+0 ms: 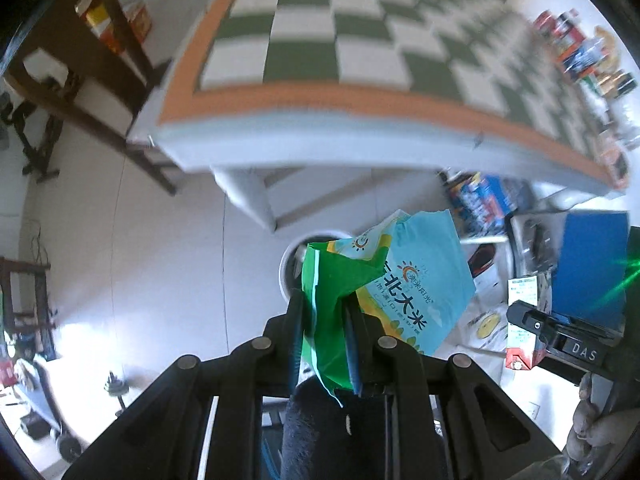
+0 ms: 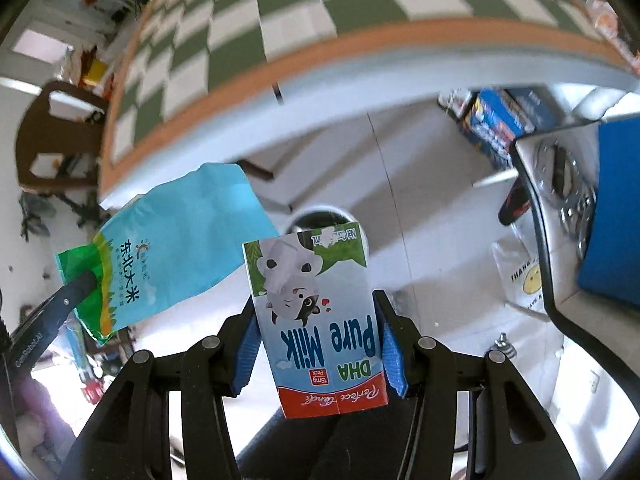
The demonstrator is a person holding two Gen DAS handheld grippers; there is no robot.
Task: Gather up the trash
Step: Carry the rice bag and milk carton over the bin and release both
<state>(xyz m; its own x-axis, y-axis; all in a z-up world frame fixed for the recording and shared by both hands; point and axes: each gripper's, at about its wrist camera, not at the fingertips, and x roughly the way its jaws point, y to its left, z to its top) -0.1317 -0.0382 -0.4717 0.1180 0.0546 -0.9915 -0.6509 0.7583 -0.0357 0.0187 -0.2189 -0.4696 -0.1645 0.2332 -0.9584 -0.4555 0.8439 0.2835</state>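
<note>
Left hand-held gripper [image 1: 323,322]: fingers pinched nearly together on the green lower end of a crumpled rice bag [image 1: 400,280]. Bag's long axis runs forward and to the right from the fingers, torn blue end farthest out, print facing the camera. Seen from the right wrist, the same bag [image 2: 176,252] hangs out to the left, held by one dark finger at its green end.

Right hand-held gripper [image 2: 320,344]: blue pads [image 2: 390,356] set about a carton's width apart, pressed to both side faces of a milk carton [image 2: 320,320]. Carton upside down; lettering inverted, red band nearest the gripper body, long axis pointing straight ahead along the fingers. From the left wrist the carton [image 1: 524,320] shows at right, clamped, standing roughly vertical.

Both items held in the air, off the floor, apart from one another.

Container: round white bin [image 1: 296,256] on the floor just ahead of and below the left fingers, mostly hidden by the bag. In the right view its rim [image 2: 320,214] sits directly beyond the carton's far end. Contents cannot be made out.

Edges: worktop [image 1: 320,136] with checkered green-and-white cover and orange border overhangs beyond the bin; its white leg stands left of the bin. Pale floor [image 1: 140,240] open to the left. Brown chair [image 1: 80,60] far left. Blue boxes [image 2: 504,116] and a blue panel [image 1: 588,264] crowd the right side.
</note>
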